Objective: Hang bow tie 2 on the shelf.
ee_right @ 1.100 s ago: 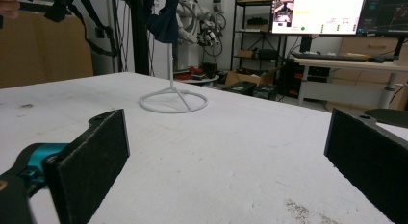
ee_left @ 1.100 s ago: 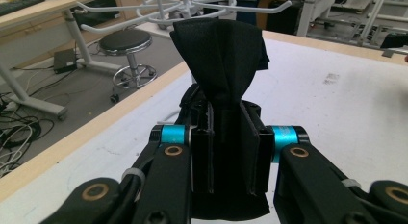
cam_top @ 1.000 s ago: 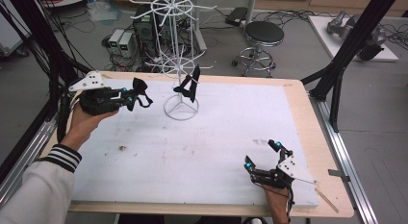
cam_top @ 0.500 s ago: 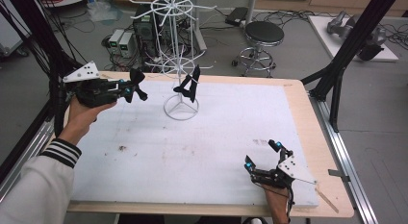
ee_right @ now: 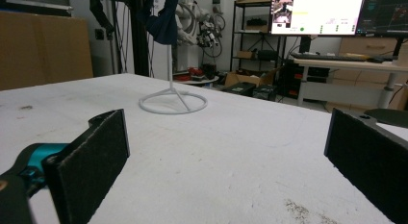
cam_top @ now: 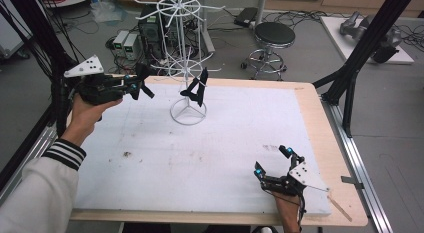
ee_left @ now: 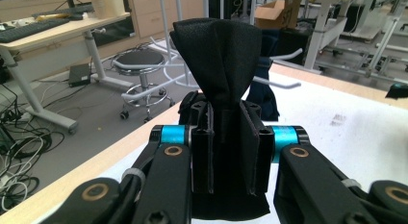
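Work in hand: hanging small black cloth pieces on the white wire rack point(cam_top: 187, 68); judged from one piece in the left gripper and another already on the rack.
Left gripper point(cam_top: 142, 85): raised off the table at the far left corner, pointing toward the rack; jaws pinched tight on a black cloth point(ee_left: 219, 65).
Grip on the cloth: clamped at a gathered waist, so the upper part fans out above the pads and a flat hem hangs below; this probably leaves a free end to slip over a hook.
Held cloth, material: matte woven fabric, fine grain, soft folds, no sheen.
Hung cloth point(cam_top: 196, 89): dark piece draped from a low arm of the rack, hanging limp above the base ring.
Rack, form: thin white wire, central stem, tiers of radiating hooked arms, round ring base point(ee_right: 173, 104) resting on the table.
Right gripper point(cam_top: 274, 162): resting low on the near right of the table, jaws spread wide, nothing between them; apparently parked.
Right pads point(ee_right: 91, 161): flat black rectangular blocks, rough foam-like face.
Table point(cam_top: 225, 143): white, slightly scuffed sheet over a pale wooden board.
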